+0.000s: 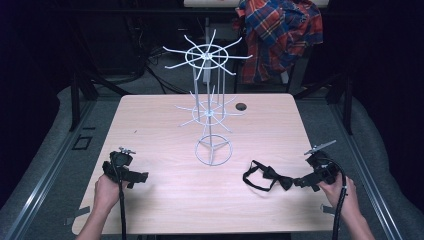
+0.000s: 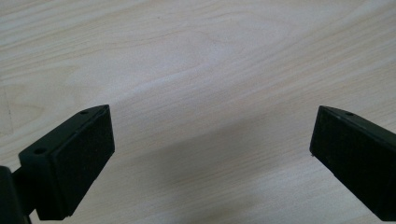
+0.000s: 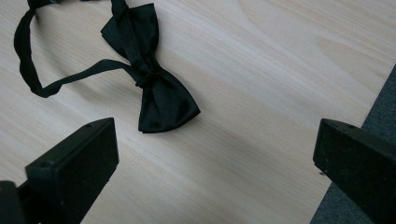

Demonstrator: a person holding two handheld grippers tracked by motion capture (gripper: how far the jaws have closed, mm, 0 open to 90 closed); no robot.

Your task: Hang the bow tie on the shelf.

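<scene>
Near the table's (image 1: 165, 200) right edge: right gripper (image 1: 306, 182) spread wide, aimed at the black bow tie (image 3: 154, 88); left gripper (image 1: 136, 178) wide too, empty.

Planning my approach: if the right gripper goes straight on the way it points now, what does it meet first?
Most likely the black bow tie. The right gripper has its jaws wide open with nothing between them, and the tie's near wing lies just ahead on the table, slightly toward the left jaw. Depth is unclear, so it might touch wood first.
</scene>
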